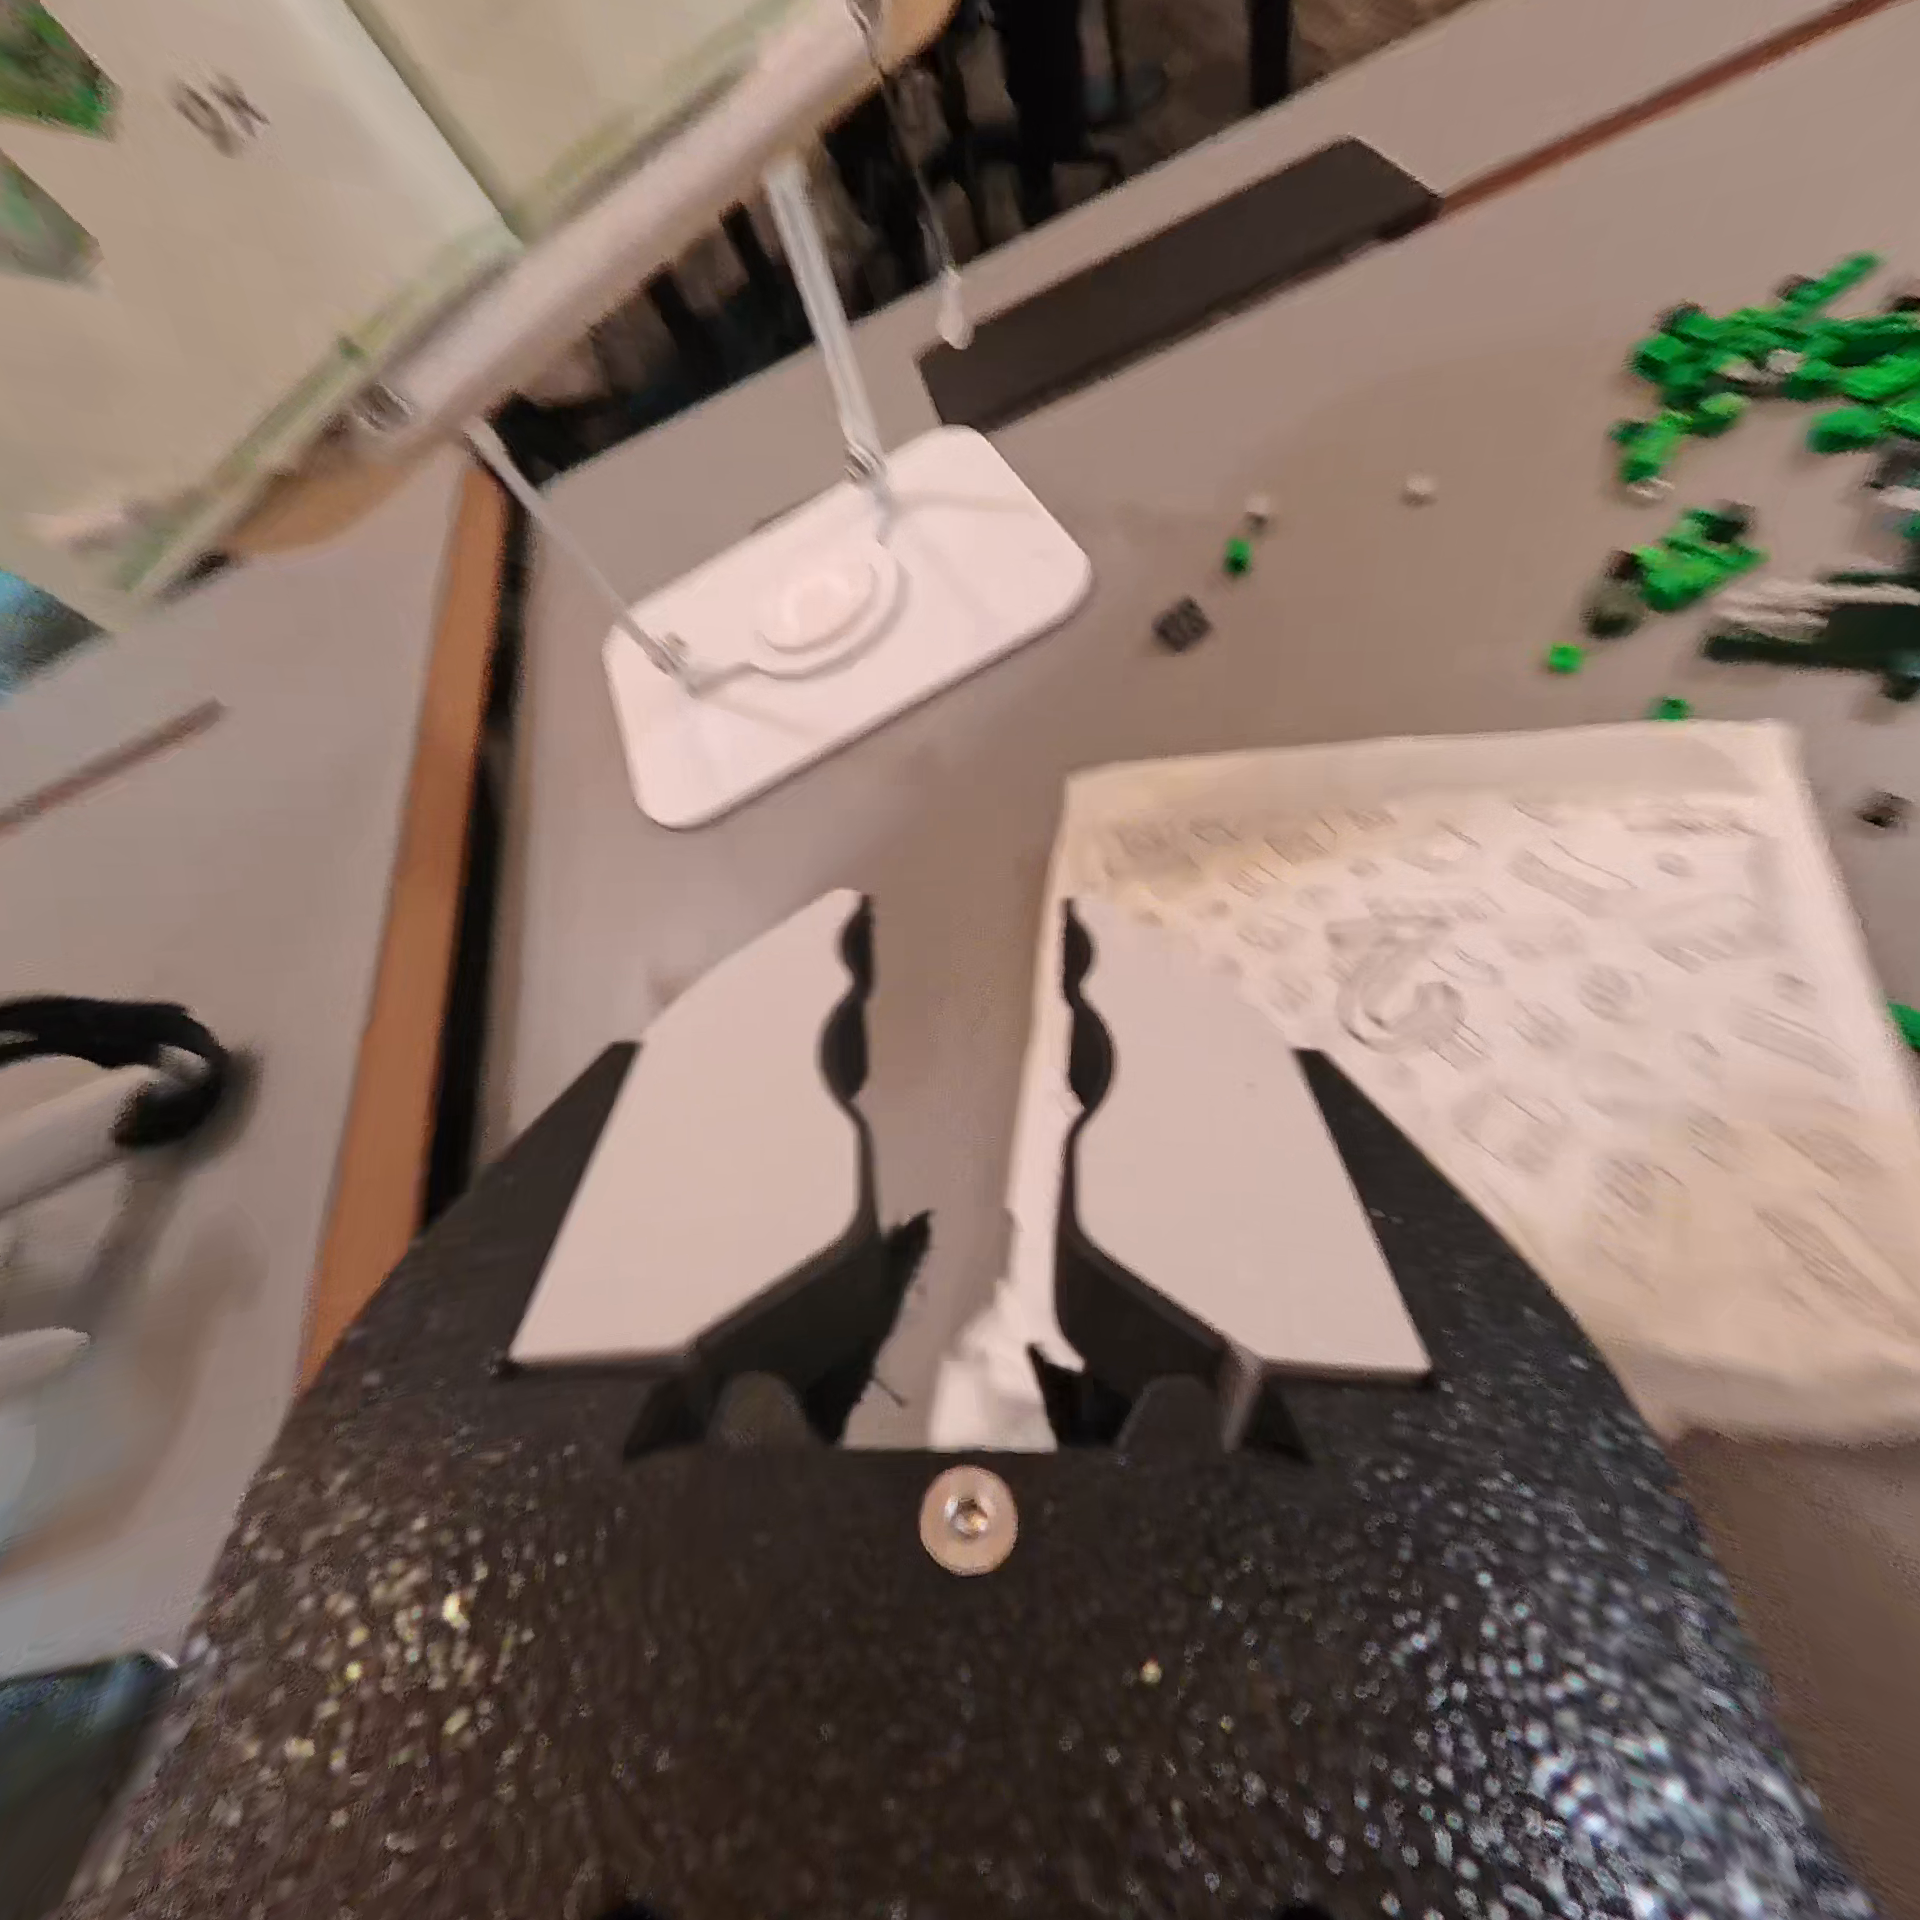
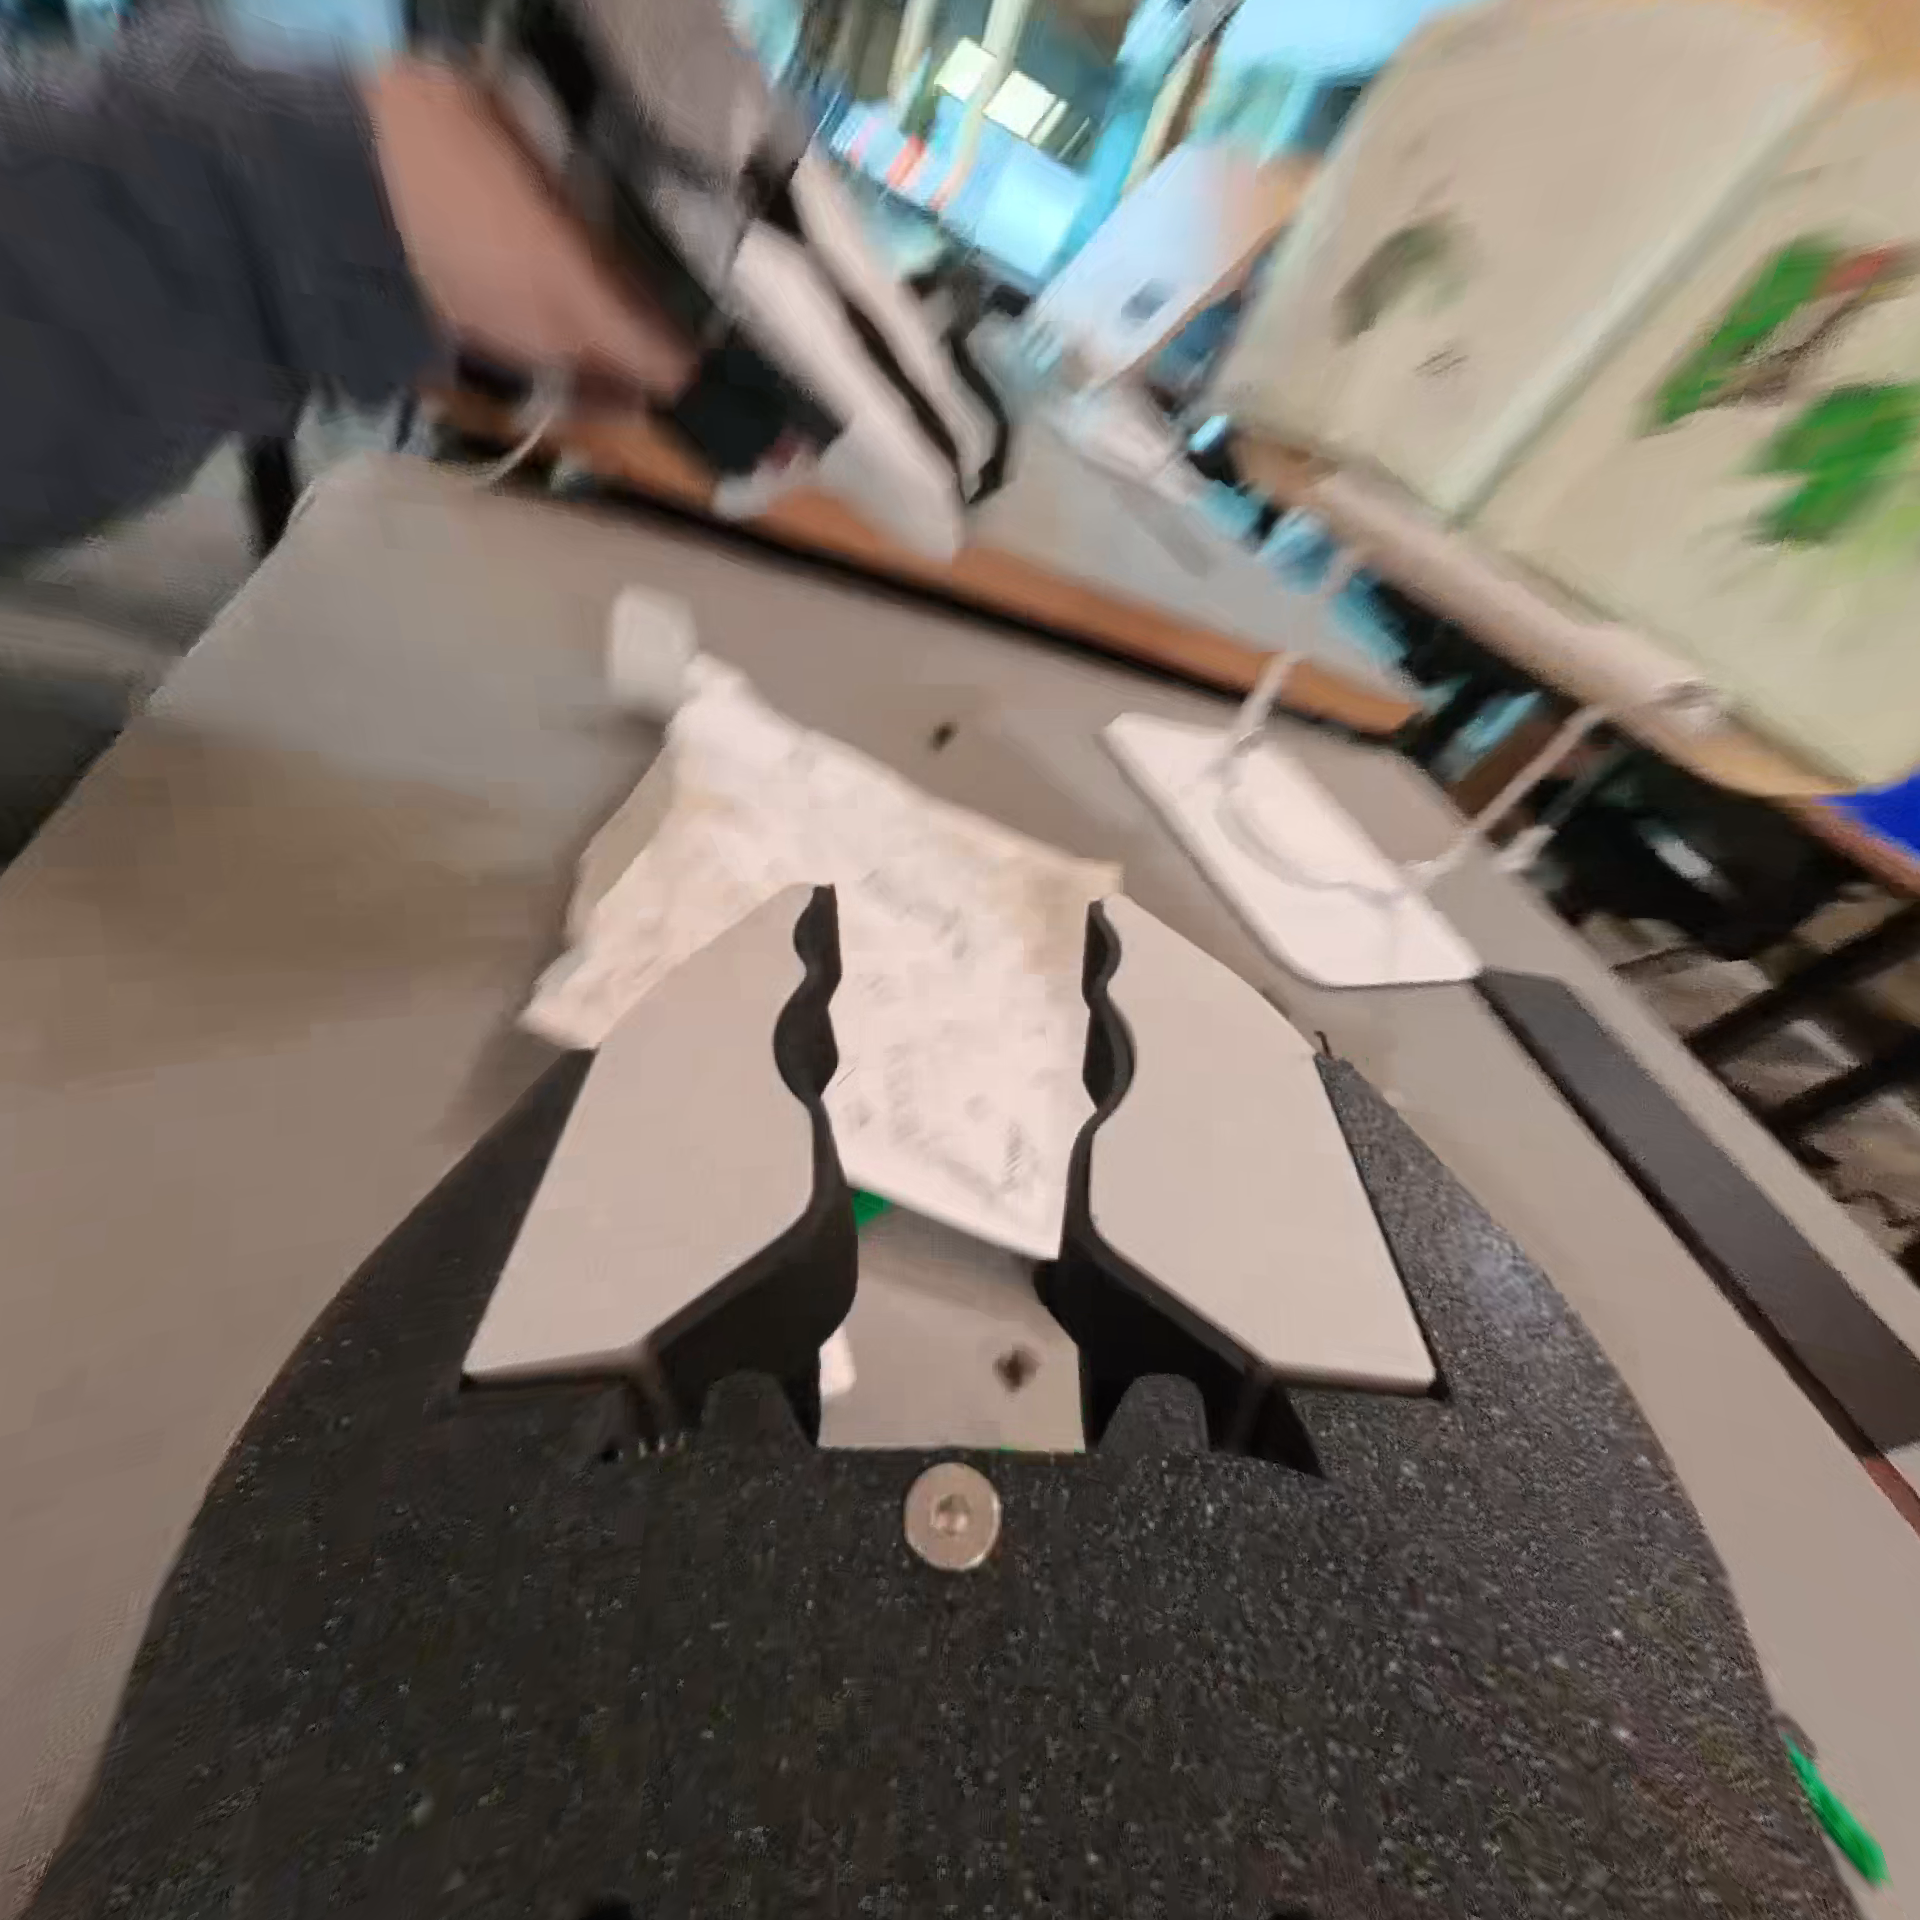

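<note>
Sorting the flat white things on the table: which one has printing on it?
The paper sheet beside the left gripper; the white stand base is plain.

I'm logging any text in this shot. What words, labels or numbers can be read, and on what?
None can be read.
Printed sheet: rows of small print, blurred.
Poster on the white stand: dark marks, blurred.
Both grippers, left and right: no markings.
</note>
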`<state>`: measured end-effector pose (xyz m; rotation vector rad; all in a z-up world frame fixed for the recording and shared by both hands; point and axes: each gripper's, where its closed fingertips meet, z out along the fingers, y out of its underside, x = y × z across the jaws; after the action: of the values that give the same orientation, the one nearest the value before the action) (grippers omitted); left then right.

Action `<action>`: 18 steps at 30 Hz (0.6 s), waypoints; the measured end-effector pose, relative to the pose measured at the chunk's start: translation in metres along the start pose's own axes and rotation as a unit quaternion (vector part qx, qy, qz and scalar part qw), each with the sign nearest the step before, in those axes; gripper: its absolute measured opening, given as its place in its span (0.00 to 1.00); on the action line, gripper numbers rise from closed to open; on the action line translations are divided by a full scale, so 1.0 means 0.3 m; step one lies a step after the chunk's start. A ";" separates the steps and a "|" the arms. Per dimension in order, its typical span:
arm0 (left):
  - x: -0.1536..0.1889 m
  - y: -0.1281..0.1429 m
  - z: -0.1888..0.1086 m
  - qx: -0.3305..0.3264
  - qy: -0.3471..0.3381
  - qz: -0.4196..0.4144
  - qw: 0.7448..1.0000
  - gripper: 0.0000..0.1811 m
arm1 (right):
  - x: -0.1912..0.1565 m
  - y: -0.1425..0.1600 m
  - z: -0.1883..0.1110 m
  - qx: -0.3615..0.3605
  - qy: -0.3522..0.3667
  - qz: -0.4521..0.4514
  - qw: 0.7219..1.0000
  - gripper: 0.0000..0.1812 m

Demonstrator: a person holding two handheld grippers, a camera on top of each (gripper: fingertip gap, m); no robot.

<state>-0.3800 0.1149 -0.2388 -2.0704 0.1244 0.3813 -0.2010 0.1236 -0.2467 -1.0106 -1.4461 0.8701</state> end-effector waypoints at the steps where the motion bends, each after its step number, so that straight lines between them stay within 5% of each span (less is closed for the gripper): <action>1: -0.036 -0.028 0.032 0.020 -0.033 0.014 0.999 0.28 | 0.035 -0.010 -0.007 0.029 0.037 0.008 0.999 0.23; 3: -0.129 -0.115 0.093 0.077 -0.113 0.062 0.989 0.47 | 0.085 -0.011 -0.022 0.063 0.102 0.000 0.993 0.21; 5: -0.256 -0.205 0.135 0.138 -0.217 0.097 0.961 0.51 | 0.103 0.002 -0.027 0.072 0.143 -0.025 0.987 0.18; 7: -0.324 -0.261 0.195 0.176 -0.249 0.120 0.945 0.53 | 0.106 0.022 -0.022 0.071 0.163 -0.048 0.983 0.17; 12: -0.418 -0.246 0.395 0.089 -0.251 0.223 0.938 0.59 | 0.141 0.048 -0.027 0.074 0.187 -0.035 0.979 0.17; 18: -0.499 -0.197 0.485 0.035 -0.242 0.254 0.936 0.56 | 0.176 0.053 -0.049 0.094 0.193 0.023 0.977 0.17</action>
<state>-0.5388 0.2598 -0.2097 -1.7947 0.3712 1.1725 -0.1856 0.1781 -0.2406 -1.0076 -0.9983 0.7763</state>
